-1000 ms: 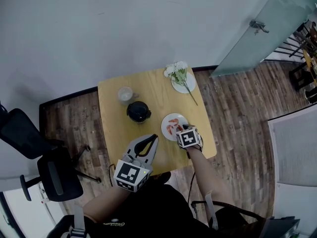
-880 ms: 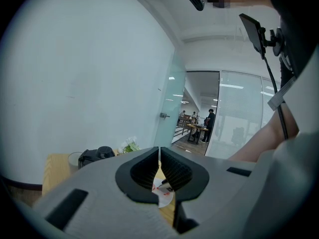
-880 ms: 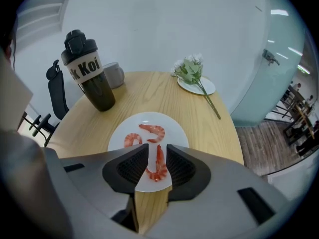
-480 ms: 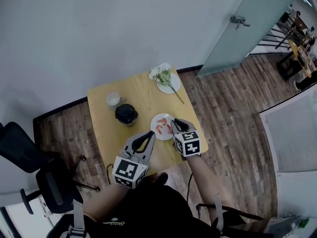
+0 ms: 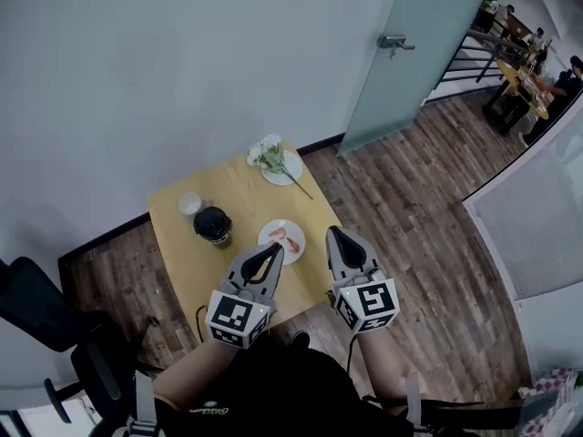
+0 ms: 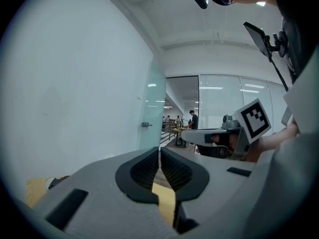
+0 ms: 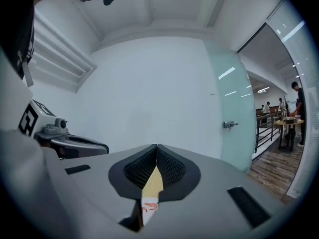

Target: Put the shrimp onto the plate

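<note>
A white plate (image 5: 290, 228) holding orange shrimp (image 5: 277, 237) lies on the small yellow table (image 5: 182, 253) far below. Both grippers are held high over the table's near edge, pointing about level. My left gripper (image 5: 277, 248) is shut and empty, its ribbed pads meeting at the tips (image 6: 159, 150). My right gripper (image 5: 332, 232) has just been closing with nothing between its jaws; its pads (image 7: 156, 146) meet now. In the right gripper view, the shrimp plate (image 7: 148, 206) shows through the slit under the jaws.
A black pot (image 5: 212, 224), a pale cup (image 5: 189, 204) and a small plate with white flowers (image 5: 276, 164) stand further back on the table. A black office chair (image 5: 36, 308) sits at the left, a glass door (image 5: 401, 44) at the right, with wood flooring around.
My right gripper has left the plate, risen high and shut empty; the shrimp stay on the plate. My left gripper rose a little. The head view swung toward the door.
</note>
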Action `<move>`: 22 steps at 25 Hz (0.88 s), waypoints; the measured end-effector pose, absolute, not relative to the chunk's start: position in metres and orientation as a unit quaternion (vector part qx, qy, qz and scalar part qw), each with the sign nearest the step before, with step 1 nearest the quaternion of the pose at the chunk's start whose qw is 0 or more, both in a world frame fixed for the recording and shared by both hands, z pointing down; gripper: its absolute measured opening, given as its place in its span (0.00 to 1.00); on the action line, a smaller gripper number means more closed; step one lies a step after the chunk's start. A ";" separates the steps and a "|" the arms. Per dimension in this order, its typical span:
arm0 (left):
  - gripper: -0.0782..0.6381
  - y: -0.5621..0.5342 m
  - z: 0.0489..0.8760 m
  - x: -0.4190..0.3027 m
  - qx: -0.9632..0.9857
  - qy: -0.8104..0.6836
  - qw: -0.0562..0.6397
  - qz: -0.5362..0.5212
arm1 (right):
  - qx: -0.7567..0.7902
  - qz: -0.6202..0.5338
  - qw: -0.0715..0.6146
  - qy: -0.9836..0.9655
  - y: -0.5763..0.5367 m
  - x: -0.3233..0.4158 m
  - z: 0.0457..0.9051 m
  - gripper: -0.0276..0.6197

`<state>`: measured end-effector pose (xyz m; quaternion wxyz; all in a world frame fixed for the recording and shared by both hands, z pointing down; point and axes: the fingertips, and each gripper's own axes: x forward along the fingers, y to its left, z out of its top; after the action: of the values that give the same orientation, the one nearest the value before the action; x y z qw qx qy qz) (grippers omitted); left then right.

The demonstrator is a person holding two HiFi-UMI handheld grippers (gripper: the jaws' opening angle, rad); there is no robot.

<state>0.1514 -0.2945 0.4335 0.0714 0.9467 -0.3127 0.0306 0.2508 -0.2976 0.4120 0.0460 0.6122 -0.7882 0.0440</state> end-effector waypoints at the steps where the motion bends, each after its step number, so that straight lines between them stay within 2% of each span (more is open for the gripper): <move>1: 0.13 -0.293 0.431 0.153 0.948 -0.310 0.068 0.029 | 0.612 0.037 0.035 -0.789 -0.289 0.250 0.404 0.05; 9: 0.13 -0.279 0.414 0.163 0.952 -0.303 0.049 0.016 | 0.608 0.011 -0.009 -0.793 -0.239 0.244 0.377 0.05; 22: 0.13 -0.270 0.407 0.165 0.953 -0.301 0.039 0.015 | 0.597 -0.009 -0.026 -0.802 -0.232 0.231 0.359 0.05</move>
<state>0.1654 -0.2703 0.4070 0.0389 0.9528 -0.3007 0.0153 0.2308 -0.2325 0.3593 -0.0258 0.5967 -0.8020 -0.0085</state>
